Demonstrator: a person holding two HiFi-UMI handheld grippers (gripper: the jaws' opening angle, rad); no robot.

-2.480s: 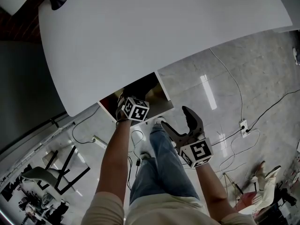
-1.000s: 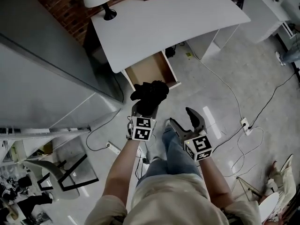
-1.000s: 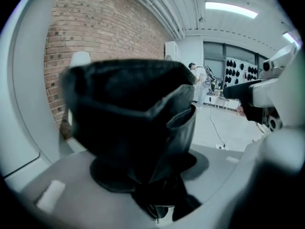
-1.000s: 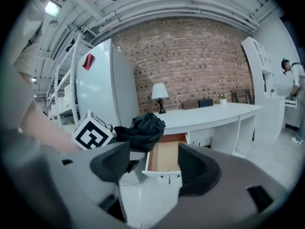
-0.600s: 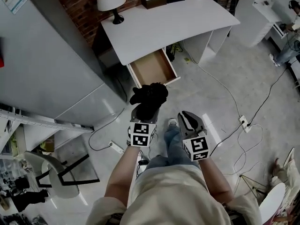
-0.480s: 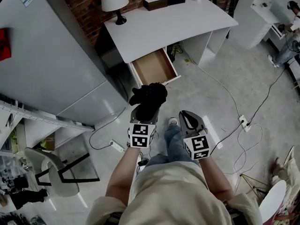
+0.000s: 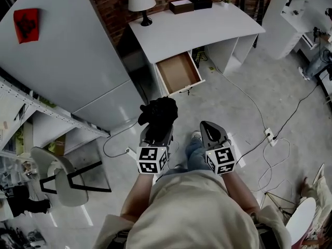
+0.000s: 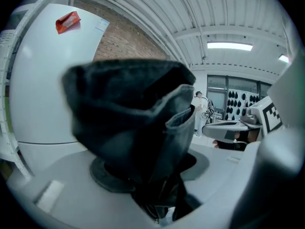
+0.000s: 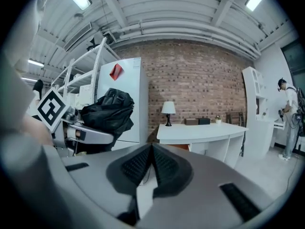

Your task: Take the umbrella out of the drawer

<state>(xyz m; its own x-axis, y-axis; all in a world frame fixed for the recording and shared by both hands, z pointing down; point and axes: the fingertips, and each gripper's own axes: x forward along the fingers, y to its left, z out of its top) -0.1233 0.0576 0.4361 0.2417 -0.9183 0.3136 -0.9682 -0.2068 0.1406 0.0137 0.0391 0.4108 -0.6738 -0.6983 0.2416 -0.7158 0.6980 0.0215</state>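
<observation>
The black folded umbrella (image 7: 158, 114) is out of the drawer, clamped in my left gripper (image 7: 156, 126) and held in the air above the floor. In the left gripper view the umbrella (image 8: 128, 128) fills the space between the jaws, which press on its bunched fabric. My right gripper (image 7: 211, 131) hangs beside it; its jaws have just closed, and the pads (image 9: 152, 162) meet with nothing between them. The wooden drawer (image 7: 179, 72) stands pulled out of the white desk (image 7: 207, 27), and its inside looks bare.
On the desk are a white lamp (image 7: 141, 1) and dark boxes (image 7: 181, 6). A tall white fridge (image 7: 57, 56) stands left of the desk. Cables and a power strip (image 7: 270, 135) lie on the floor at right. A chair (image 7: 57, 183) stands at lower left.
Both grippers have drawn back from the desk and risen, with the umbrella still in the left one. The right gripper's jaws went from wide open to shut.
</observation>
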